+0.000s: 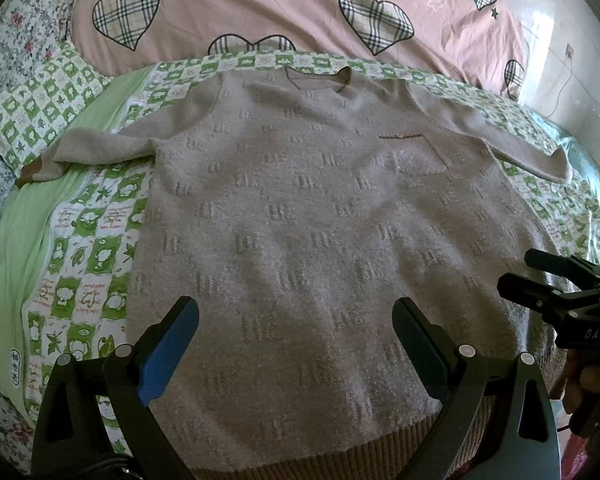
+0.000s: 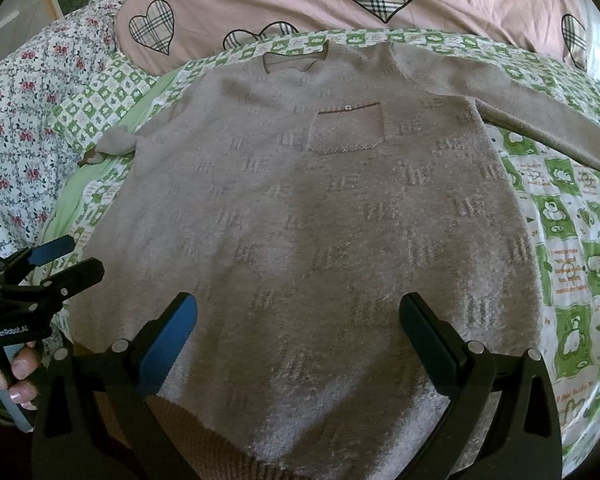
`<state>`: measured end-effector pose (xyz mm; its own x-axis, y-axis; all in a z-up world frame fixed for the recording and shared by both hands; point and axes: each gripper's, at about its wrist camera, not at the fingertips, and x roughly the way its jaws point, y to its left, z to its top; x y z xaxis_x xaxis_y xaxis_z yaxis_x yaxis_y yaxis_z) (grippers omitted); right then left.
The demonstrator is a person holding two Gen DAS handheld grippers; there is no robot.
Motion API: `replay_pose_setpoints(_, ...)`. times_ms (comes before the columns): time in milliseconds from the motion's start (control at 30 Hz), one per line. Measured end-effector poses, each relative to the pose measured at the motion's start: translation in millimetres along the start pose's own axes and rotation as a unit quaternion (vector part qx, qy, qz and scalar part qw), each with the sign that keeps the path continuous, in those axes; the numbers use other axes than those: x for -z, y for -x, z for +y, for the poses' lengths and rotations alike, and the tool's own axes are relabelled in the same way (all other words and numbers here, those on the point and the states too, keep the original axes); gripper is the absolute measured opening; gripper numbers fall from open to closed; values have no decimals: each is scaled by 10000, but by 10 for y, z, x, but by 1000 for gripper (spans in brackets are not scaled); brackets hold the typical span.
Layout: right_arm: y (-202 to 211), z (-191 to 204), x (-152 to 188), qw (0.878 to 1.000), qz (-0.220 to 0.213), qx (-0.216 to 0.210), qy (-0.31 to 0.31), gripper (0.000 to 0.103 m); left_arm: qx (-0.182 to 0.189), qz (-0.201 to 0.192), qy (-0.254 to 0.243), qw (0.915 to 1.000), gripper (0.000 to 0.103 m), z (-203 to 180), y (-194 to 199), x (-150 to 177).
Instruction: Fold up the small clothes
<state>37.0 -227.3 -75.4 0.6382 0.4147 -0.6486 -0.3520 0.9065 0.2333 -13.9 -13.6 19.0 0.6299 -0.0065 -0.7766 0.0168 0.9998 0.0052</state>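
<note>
Grey knit sweater (image 1: 320, 220) lies flat, front up, sleeves out, on green checked sheet (image 1: 88, 248); left gripper (image 1: 296, 344) and right gripper (image 2: 298, 340) hover over hem, both jaws apart, empty

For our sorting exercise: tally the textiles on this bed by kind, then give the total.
Beige knit sweater: 1
Green-and-white checked cover beneath it: 1
Pink quilt with plaid hearts: 1
Floral sheet: 1
Total: 4

Black claws (image 1: 296, 344) (image 2: 298, 344) — blue pads (image 1: 168, 354), silver screws, perhaps "GenRobot.AI" lettering.
</note>
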Motion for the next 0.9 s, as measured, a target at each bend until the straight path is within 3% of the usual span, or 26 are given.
replay_pose_setpoints(500, 23, -174, -49, 9988, 349, 263, -201, 101, 231, 51, 40, 9997, 98, -57, -94, -49)
replay_pose_setpoints(700, 195, -664, -118, 9941, 55, 189, -1063, 101, 295, 111, 71, 9995, 98, -75, -198, -168)
replay_pose_setpoints(900, 490, -1387, -156, 9806, -222, 841, -1754, 101, 306, 233, 119, 9992, 98, -102, -348, -299)
